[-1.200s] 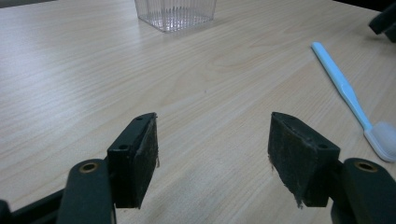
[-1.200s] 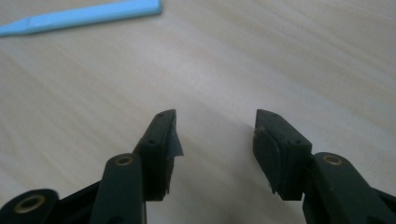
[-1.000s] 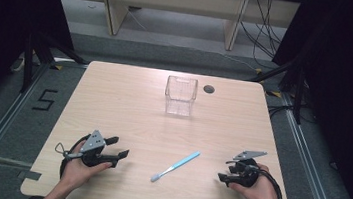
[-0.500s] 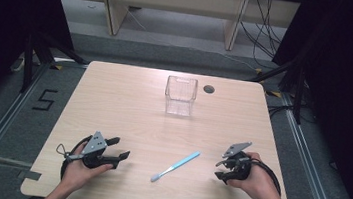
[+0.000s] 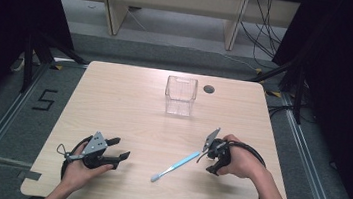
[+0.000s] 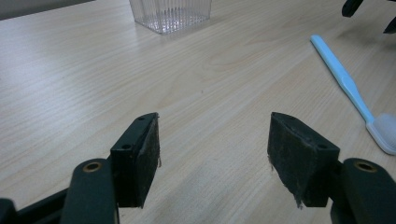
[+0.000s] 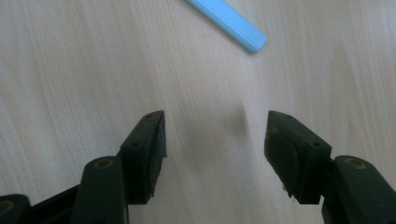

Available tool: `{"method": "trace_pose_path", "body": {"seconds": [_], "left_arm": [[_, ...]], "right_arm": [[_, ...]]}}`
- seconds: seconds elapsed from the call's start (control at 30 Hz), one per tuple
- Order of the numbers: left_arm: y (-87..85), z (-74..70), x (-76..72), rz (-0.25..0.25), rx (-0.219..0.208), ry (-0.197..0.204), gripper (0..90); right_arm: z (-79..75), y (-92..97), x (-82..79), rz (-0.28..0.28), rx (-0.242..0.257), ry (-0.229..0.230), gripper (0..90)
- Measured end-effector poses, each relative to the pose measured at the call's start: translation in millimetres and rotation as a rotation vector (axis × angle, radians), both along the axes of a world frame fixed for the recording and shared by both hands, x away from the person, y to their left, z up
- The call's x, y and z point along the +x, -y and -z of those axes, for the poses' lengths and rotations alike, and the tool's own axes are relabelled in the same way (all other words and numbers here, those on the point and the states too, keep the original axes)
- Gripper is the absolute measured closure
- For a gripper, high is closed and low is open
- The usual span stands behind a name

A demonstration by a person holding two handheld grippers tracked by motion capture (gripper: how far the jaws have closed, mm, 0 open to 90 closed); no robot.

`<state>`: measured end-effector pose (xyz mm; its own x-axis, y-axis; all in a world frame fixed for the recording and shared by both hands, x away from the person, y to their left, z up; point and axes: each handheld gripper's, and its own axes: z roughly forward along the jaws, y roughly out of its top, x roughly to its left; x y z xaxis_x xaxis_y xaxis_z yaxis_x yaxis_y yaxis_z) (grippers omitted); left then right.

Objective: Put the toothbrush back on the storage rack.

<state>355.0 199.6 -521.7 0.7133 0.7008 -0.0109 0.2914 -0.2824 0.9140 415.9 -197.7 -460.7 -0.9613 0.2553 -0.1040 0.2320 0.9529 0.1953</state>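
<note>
The right gripper (image 5: 210,156) was spread wide, fingers (image 7: 147,154) empty, pointed down at bare wood just short of the handle end of the toothbrush (image 7: 229,23), which lay at 12 o'clock from the fingers in the right gripper view. No contact had been made. The left gripper (image 5: 120,155) was likewise wide and empty, resting low near the 7 o'clock edge of the tabletop (image 5: 113,102). The toothbrush (image 5: 176,166) lay flat between the two grippers, bristles toward 7 o'clock. A clear cup (image 5: 180,96) stood upright at 12 o'clock, well apart. Judged progress: approach only; grasping, lifting and probably placing in the cup were left.
</note>
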Motion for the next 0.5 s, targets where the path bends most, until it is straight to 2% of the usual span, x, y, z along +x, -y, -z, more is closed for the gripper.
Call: {"method": "trace_pose_path", "body": {"seconds": [0.03, 0.07, 0.1, 0.13, 0.17, 0.2, 0.23, 0.27, 0.3, 0.33, 0.37, 0.4, 0.47, 0.5], "left_arm": [[0.0, 0.0, 0.0, 0.000, -0.001, 0.000, 33.9], [-0.4, -0.4, -0.2, -0.002, 0.004, -0.002, 33.9], [-0.2, 0.0, 0.2, 0.000, -0.003, 0.000, 33.9], [-0.2, 0.1, 0.3, -0.001, -0.007, 0.000, 33.9], [-0.2, 0.2, 0.4, -0.001, -0.010, 0.000, 33.8], [0.1, 0.6, 0.7, 0.002, -0.022, 0.002, 33.8], [-0.4, 0.6, 0.8, 0.004, -0.020, 0.002, 33.8], [-0.5, 0.5, 0.7, 0.002, -0.020, 0.002, 33.8], [-0.8, 0.4, 0.8, 0.005, -0.019, 0.000, 33.8], [-0.8, 0.4, 0.8, 0.005, -0.020, 0.000, 33.8], [-0.8, 0.4, 0.8, 0.005, -0.020, -0.001, 33.7], [-0.7, 0.6, 0.7, 0.002, -0.022, 0.002, 33.7], [-1.2, 0.0, 0.2, -0.001, -0.013, -0.002, 33.7], [-1.5, -0.2, 0.2, -0.001, -0.014, -0.003, 33.6]], "right_arm": [[0.5, -3.0, -0.2, 0.015, -0.030, -0.005, 39.7], [1.0, -6.4, 1.3, -0.004, -0.050, -0.016, 39.5], [1.2, -9.4, 1.3, 0.007, -0.065, -0.020, 39.4], [2.4, -11.8, 4.6, -0.031, -0.069, -0.018, 39.2], [2.1, -15.8, 5.4, -0.038, -0.082, -0.015, 39.0], [1.3, -18.4, 6.2, -0.049, -0.087, -0.015, 38.6], [0.9, -21.1, 5.6, -0.028, -0.089, -0.021, 38.5], [1.7, -23.1, 8.3, -0.055, -0.083, -0.012, 38.5], [0.1, -26.5, 7.9, -0.046, -0.091, -0.017, 38.4], [0.2, -28.9, 10.4, -0.077, -0.093, -0.014, 38.3], [-0.3, -31.9, 9.3, -0.050, -0.094, -0.019, 38.2], [0.1, -34.6, 11.4, -0.083, -0.094, -0.015, 38.2], [-0.7, -40.7, 11.3, -0.085, -0.105, -0.021, 38.1], [-0.7, -42.7, 12.3, -0.099, -0.095, -0.017, 38.0]]}}
